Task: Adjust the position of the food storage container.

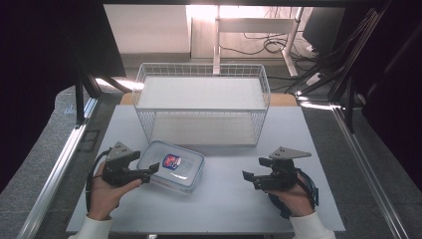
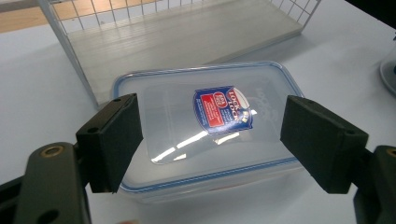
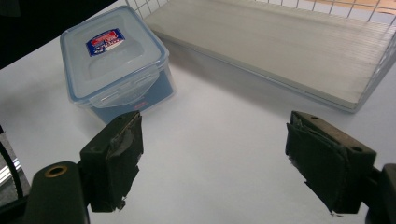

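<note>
A clear plastic box [image 1: 171,166] with a blue-rimmed lid and a red-and-blue label [image 1: 170,161] sat on the white desk [image 1: 224,199], left of its middle and just in front of the wire rack [image 1: 201,102] that stood along the desk's far edge. The person's left gripper [image 1: 152,173] hovered at the box's near left corner, its jaws apart; in the left gripper view the two black pads [image 2: 114,140] stood on either side of the box [image 2: 205,130] without pressing on it, the label [image 2: 223,109] showing between them. Whether a jaw tip brushed the box's rim could not be told from above.

The right gripper [image 1: 248,176] was held over the desk's near right part, well apart from the box, pointing toward it. Its jaws also stood apart with nothing between them; the right gripper view showed worn pads [image 3: 123,149] over bare desk [image 3: 210,154], the box [image 3: 116,60] farther off and the rack's lower shelf [image 3: 280,46] beyond. Both hands [image 1: 107,194] came in from the desk's near edge, in white sleeves [image 1: 311,226].
</note>
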{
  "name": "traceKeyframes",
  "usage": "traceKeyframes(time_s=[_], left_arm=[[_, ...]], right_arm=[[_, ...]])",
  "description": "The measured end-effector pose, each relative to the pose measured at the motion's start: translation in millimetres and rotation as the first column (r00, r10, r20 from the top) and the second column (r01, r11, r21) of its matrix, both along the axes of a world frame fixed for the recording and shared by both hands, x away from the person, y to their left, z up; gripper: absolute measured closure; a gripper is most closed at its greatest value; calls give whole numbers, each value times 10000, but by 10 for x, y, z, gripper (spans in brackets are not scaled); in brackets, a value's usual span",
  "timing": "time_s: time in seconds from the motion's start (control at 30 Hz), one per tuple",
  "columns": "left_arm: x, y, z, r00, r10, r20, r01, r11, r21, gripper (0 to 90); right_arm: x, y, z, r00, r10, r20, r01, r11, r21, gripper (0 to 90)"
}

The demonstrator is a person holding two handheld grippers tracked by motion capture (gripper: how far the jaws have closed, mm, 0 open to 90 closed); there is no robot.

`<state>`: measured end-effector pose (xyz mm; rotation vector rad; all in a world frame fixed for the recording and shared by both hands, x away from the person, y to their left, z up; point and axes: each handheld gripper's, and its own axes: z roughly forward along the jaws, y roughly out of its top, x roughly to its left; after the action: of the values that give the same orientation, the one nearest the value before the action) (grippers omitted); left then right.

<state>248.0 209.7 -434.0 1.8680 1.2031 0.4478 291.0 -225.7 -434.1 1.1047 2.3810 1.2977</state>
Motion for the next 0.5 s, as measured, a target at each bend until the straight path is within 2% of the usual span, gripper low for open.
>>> traceKeyframes(time_s=[0.27,0.5], left_arm=[[1,39,-11,9999,116,-55,-116,9999,-9,200],[0,71,-45,9995,203,-254,-211,9993,-297,201]], right_arm=[[23,-41,7,9997,-218,-80,219,9997,107,193],[44,-74,-9,9991,-340,-254,344,9993,152,195]])
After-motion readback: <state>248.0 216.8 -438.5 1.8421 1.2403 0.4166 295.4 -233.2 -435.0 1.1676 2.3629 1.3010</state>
